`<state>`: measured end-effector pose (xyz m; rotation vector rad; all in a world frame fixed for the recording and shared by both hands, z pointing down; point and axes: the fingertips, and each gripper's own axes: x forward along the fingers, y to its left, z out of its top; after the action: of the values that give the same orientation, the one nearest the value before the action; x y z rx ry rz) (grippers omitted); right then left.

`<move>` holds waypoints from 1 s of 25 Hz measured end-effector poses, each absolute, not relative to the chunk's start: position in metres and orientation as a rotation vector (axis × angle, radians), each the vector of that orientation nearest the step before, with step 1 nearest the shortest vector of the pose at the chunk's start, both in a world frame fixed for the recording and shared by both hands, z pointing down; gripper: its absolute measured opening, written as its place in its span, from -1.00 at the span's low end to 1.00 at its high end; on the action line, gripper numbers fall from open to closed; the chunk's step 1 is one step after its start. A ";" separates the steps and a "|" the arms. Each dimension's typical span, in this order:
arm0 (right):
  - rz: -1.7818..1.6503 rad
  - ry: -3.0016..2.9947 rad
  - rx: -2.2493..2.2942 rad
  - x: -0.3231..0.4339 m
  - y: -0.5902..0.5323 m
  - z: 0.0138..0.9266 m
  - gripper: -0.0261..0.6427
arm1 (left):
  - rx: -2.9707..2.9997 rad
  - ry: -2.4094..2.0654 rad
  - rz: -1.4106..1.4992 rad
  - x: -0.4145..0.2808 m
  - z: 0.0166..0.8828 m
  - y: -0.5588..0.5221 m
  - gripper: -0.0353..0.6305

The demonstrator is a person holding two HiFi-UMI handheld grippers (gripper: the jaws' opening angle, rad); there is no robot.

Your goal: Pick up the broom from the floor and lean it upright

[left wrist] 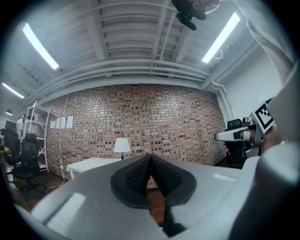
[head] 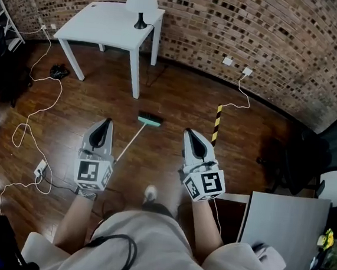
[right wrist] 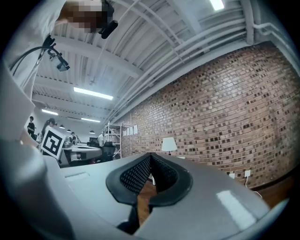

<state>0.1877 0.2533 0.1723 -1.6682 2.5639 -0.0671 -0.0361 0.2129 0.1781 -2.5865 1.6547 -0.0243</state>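
The broom lies flat on the wooden floor ahead of me, its teal head at the far end and its pale stick running back toward my feet. My left gripper is held level just left of the stick, jaws shut with nothing between them. To the right of the broom is my right gripper, also level and shut with nothing in it. Both are above the floor and touch nothing. The gripper views show only the brick wall, not the broom.
A white table with a white lamp stands against the brick wall ahead. White cables and a power strip lie on the floor at left. A black-and-yellow striped bar lies at right, with black chairs and a grey board beyond.
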 end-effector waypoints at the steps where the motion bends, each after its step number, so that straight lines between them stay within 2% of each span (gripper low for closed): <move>1: -0.070 2.573 -1.653 0.190 0.246 0.172 -0.89 | -2.583 1.662 -0.019 -0.032 0.177 0.206 -0.89; 11: -0.073 2.583 -1.616 0.197 0.195 0.169 -0.89 | -2.549 1.699 -0.011 -0.028 0.171 0.162 -0.89; 25: -0.124 2.662 -1.574 0.140 0.171 0.192 -0.89 | -2.540 1.773 -0.054 -0.092 0.195 0.145 -0.89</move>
<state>0.1402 0.1713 0.1924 -1.5744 2.6615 -0.1239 -0.0919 0.1450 0.1948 -2.5398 1.7726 -0.0540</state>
